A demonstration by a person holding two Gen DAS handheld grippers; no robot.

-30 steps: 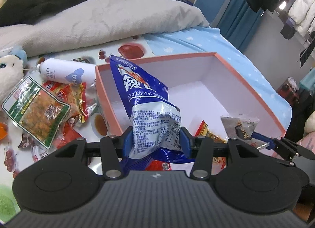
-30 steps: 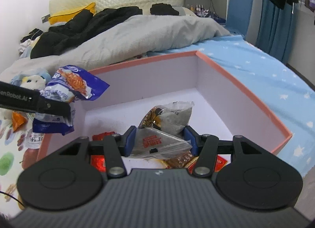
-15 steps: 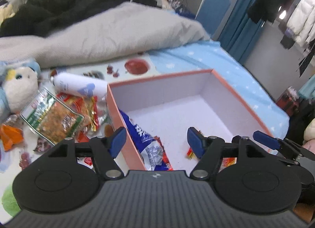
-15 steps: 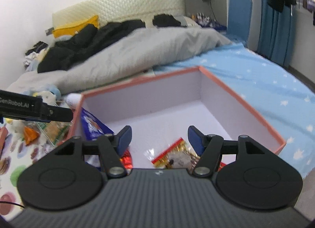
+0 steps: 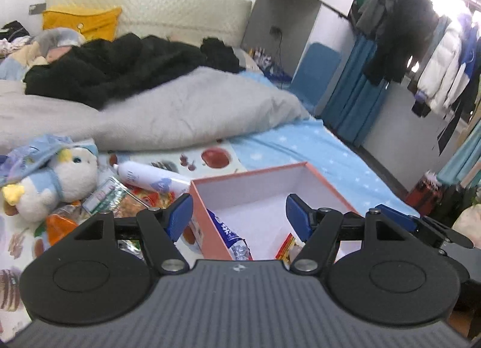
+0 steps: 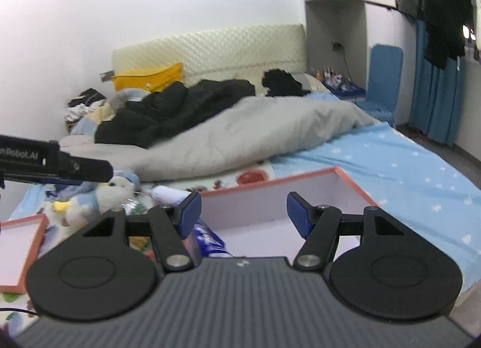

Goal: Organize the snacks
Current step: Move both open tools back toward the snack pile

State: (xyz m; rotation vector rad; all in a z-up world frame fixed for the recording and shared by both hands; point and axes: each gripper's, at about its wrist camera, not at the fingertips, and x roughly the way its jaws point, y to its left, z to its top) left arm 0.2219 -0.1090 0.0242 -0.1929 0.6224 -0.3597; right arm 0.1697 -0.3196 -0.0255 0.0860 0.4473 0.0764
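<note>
1. Snacks [image 5: 126,202] are lying loose on the bed at the left, beside a plush penguin [image 5: 57,176] and a white bottle [image 5: 150,178] whose long axis is running left to right, its narrow end toward the penguin.
2. Left hand-held gripper [image 5: 239,217] is hovering with its fingers spread, gripping nothing; it is probably best to swing left and pinch one packet by an edge.
3. A blue bag [image 5: 233,241] is leaning inside the pink box [image 5: 207,227], its long axis tilting toward the left wall.
4. Right hand-held gripper [image 6: 243,212] is likewise hanging spread and empty over the box.
</note>
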